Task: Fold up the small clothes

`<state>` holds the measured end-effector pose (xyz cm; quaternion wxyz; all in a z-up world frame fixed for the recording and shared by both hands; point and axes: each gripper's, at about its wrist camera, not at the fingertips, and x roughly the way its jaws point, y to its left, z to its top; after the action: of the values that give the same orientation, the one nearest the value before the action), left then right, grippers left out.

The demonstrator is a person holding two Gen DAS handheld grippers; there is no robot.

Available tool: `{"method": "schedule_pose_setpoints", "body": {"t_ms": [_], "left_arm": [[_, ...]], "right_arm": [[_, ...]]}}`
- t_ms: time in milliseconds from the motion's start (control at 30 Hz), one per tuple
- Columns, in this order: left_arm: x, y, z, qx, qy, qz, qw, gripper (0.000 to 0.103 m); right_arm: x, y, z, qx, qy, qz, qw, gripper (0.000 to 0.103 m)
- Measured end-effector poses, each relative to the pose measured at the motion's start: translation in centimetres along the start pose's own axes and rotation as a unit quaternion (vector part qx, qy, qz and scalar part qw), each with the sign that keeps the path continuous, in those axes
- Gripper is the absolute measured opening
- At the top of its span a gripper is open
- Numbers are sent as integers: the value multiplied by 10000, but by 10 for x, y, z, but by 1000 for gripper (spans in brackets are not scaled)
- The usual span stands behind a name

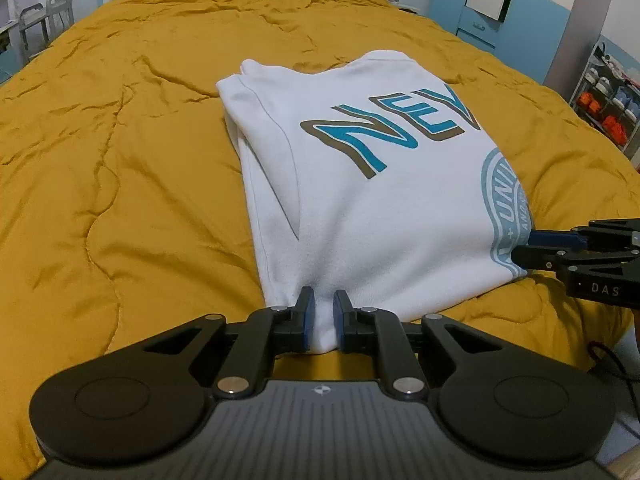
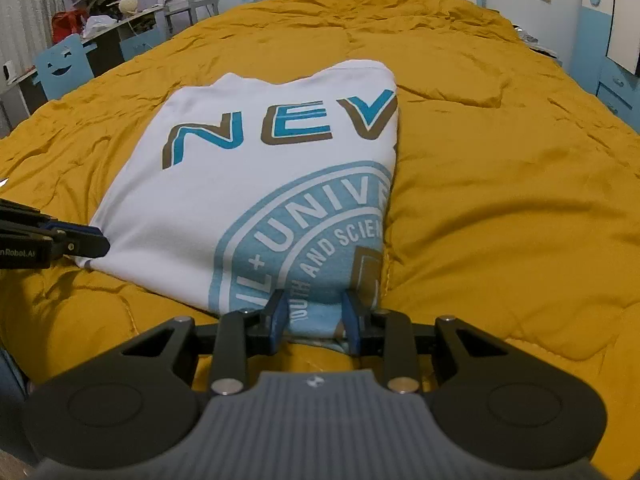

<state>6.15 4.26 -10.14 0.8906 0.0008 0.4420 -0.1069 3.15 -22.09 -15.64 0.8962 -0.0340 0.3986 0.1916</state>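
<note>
**Both grippers pinching the near edge of a folded T-shirt on the bed**

From the left wrist view, the left gripper (image 1: 323, 300) is pointing down at the white T-shirt (image 1: 360, 200), which is lying folded on the mustard-yellow quilt (image 1: 120, 160) of a bed. Its blue pads are standing close together and are squeezing a bunched bit of the shirt's near hem. The right gripper (image 1: 520, 246) is reaching in from the right edge of this view, its tips sitting at the shirt's near right corner, over the pale blue round print.

From the right wrist view, the right gripper (image 2: 314, 308) is gripping the near edge of the T-shirt (image 2: 240, 200) at the blue seal, with a fold of printed cloth filling the narrow gap between its pads. The left gripper (image 2: 94, 242) is coming in from the left, its tip touching the shirt's near left corner. The quilt (image 2: 500, 200) is spreading wrinkled around the shirt.
</note>
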Motion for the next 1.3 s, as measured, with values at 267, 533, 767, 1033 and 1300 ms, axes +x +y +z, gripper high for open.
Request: {"method": "schedule_pose_setpoints", "body": {"t_ms": [267,533,767,1033,1300], "left_arm": [[-6,-4,1,12,-103,69,9999,17],[-28,-4,13,76,-285,-18,9996,19],[-56,-14,38,268,-758,163,9966,33],[-99,-26,72,299,-1786,474,9823,71],[-139,-57,67,435,-2898,568,9544,96]], "right_arm": [[0,1,10,-118,109,-14,9999,25],[-11,0,32,-5,369,116,9993,28],[-35,3,57,125,248,290,9992,48],[-98,12,95,-70,-948,124,9954,75],[-156,30,96,-295,-1928,-201,9806,82]]}}
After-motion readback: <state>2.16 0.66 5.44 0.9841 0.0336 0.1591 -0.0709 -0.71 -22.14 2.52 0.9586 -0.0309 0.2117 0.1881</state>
